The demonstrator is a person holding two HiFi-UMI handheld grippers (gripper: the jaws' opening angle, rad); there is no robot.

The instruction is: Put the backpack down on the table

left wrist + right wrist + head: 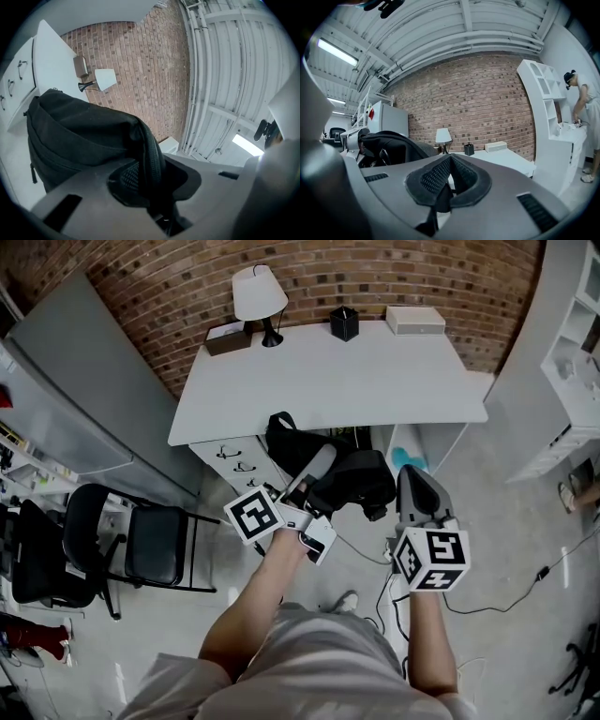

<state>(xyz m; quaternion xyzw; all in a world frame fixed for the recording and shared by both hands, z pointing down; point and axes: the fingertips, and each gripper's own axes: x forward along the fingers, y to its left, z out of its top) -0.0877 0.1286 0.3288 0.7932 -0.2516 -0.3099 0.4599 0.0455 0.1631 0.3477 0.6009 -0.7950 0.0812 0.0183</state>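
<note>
The head view alone takes in the whole layout. The white desk [337, 381] lies across the upper middle of the frame, with a lamp [259, 294], a black cup [344, 323] and a white box [414, 321] along its far edge. The black backpack [361, 479] hangs from the left gripper [314, 470] just below the desk's near edge, beside the drawers [234, 460]. It is not on the desk top. A folding chair [141, 549] stands at the lower left.

The left gripper view shows the grip itself, which the head view does not. The fingers [84, 192] are closed on a black strap [152, 150] of the backpack. The strap rises from between the pads and runs over into the bag's body, which fills the left half of that frame.

In the right gripper view, the right gripper [449, 160] has its fingers meeting at the tips with nothing caught between them. The backpack sits at the middle left of that frame, apart from them, and the desk top lies beyond. Only this view shows a person [583, 105] bent at a white shelf [543, 108] on the right edge.
</note>
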